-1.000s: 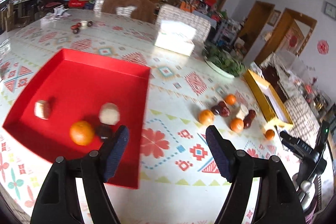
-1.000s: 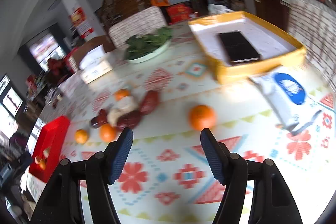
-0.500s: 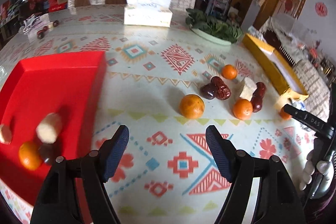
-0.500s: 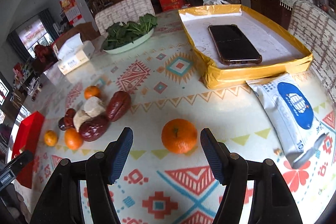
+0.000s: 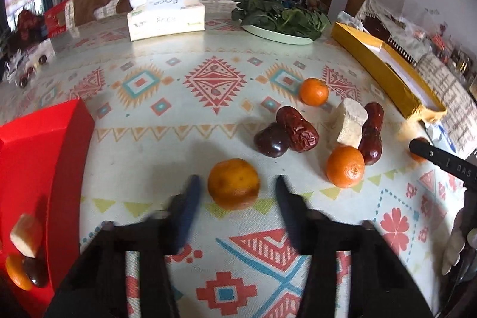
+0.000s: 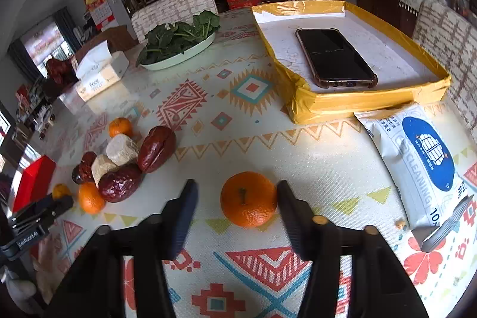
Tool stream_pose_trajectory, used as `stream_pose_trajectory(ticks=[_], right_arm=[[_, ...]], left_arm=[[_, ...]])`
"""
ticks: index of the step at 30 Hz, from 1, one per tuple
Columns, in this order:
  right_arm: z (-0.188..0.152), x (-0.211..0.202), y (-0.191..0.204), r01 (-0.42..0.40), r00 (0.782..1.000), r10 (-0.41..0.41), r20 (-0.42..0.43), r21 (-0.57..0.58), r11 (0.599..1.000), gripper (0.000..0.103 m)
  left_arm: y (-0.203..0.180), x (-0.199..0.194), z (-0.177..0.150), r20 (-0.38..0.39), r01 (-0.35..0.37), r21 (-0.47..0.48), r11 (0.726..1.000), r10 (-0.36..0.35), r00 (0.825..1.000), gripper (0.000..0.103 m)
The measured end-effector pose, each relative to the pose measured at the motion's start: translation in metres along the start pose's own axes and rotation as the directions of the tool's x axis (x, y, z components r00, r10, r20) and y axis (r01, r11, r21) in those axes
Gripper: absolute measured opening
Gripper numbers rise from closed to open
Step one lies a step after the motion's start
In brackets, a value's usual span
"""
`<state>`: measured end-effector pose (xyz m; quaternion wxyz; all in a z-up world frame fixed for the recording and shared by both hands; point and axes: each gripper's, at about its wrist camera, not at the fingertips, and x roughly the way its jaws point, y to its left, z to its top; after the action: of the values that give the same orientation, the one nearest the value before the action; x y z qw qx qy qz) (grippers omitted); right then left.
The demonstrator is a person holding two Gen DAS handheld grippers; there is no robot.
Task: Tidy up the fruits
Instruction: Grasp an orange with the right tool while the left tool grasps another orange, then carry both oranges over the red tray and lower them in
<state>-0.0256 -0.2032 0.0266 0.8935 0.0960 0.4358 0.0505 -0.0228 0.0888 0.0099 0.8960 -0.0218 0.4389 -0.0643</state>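
My left gripper (image 5: 235, 192) is open, its fingers on either side of an orange (image 5: 233, 184) on the patterned tablecloth, not touching it. Beyond it lie red dates (image 5: 296, 129), a pale chunk (image 5: 347, 124) and two more oranges (image 5: 345, 166). The red tray (image 5: 38, 157) at the left holds several fruits. My right gripper (image 6: 235, 198) is open around another orange (image 6: 248, 199); the right finger is close against it. The fruit pile (image 6: 122, 166) lies to its left.
A yellow-edged tray (image 6: 369, 100) holding a phone (image 6: 334, 57) stands at the right. A wipes pack (image 6: 423, 166) lies near it. A plate of greens (image 5: 281, 20) and a tissue box (image 5: 165, 18) stand at the back.
Both grippers have moved forward and down. Each now has an orange between its open fingers. The left gripper has swung right, away from the red tray.
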Motion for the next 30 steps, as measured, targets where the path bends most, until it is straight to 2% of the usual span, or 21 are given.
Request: stream_pose_trajectory(ticks=[2,10,17,23,26,30], right_arm=[[-0.001,0.000,0.002,0.027,1.000,-0.027,0.001,-0.013,1.000,0.040],[-0.006,-0.012,0.004,0.001,1.000,-0.001,0.012,-0.019,1.000,0.040],[-0.010,-0.037,0.028,-0.085,0.995,0.086,0.043,-0.044,0.995,0.040],[-0.016,-0.049,0.074,-0.161,0.986,0.166,0.036,-0.118,0.980,0.040],[-0.017,-0.049,0.104,-0.204,0.978,0.209,0.014,-0.161,0.966,0.040],[-0.020,-0.048,0.152,-0.266,0.963,0.268,-0.021,-0.224,0.938,0.040]], left_arm=[[0.001,-0.001,0.000,-0.002,0.003,0.003,1.000,-0.003,1.000,0.032],[0.014,-0.025,-0.008,0.034,0.043,-0.076,0.996,-0.041,0.999,0.032],[0.037,-0.071,-0.021,0.117,0.076,-0.155,0.985,-0.058,0.991,0.032],[0.074,-0.107,-0.033,0.178,0.052,-0.237,0.970,-0.010,0.984,0.032],[0.103,-0.124,-0.040,0.204,0.024,-0.299,0.954,0.040,0.978,0.032],[0.151,-0.141,-0.053,0.218,-0.024,-0.398,0.917,0.120,0.968,0.032]])
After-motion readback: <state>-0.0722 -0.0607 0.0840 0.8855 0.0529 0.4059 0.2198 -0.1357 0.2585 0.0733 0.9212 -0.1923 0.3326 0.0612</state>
